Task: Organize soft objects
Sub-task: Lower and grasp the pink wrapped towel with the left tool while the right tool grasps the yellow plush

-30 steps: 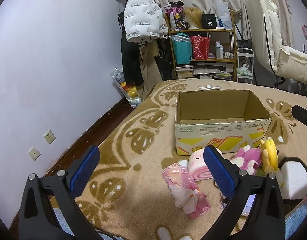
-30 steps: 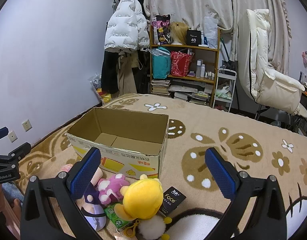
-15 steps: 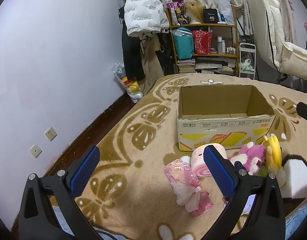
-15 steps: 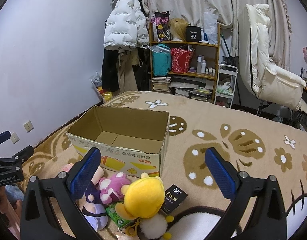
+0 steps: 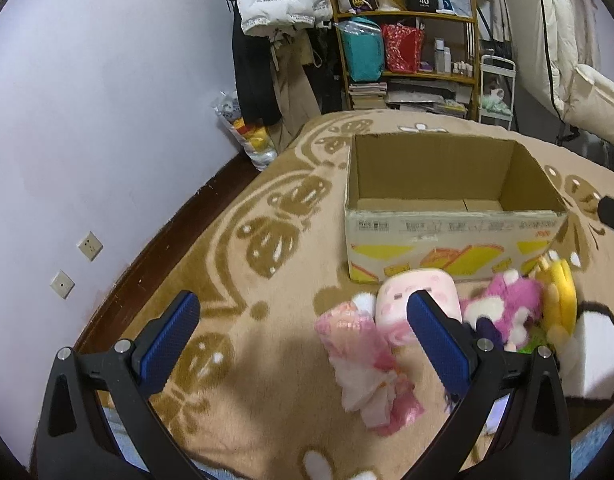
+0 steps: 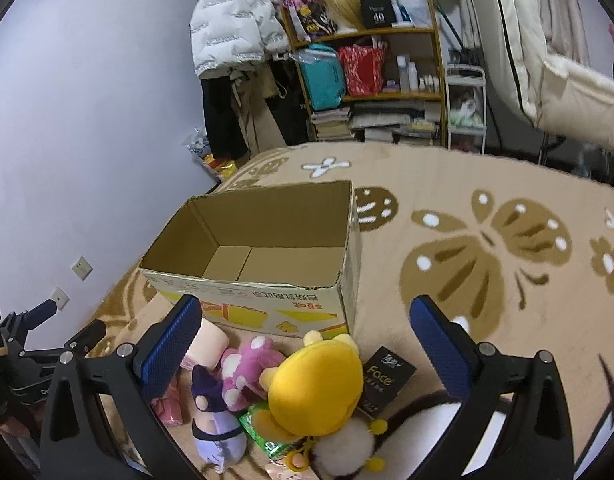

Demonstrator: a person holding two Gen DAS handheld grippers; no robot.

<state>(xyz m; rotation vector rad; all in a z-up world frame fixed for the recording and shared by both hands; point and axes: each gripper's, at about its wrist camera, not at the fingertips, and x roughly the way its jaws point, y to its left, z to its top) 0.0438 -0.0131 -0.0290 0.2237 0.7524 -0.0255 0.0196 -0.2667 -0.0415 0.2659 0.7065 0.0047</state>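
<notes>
Tongs (image 5: pixel 303 338) (image 6: pixel 305 344) gape empty; cardboard box (image 5: pixel 453 216) seemingly lies lengthwise left-right, mouth up.

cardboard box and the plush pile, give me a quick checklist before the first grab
1. Open brown cardboard box holds nothing: ok, only bare floor flaps show.
2. Left gripper open and holding nothing: ok.
3. Right gripper open and holding nothing: ok.
4. Soft toys within the grippers' line: ok; round yellow plush, fuzzy magenta plush and purple-hatted plush doll lie just in front of the box.
5. Non-soft items mixed in: not ok; a flat black packet marked Face and a green packet sit among the toys.
6. Pink wrapped cloth bundle free of the others: cannot tell.
</notes>
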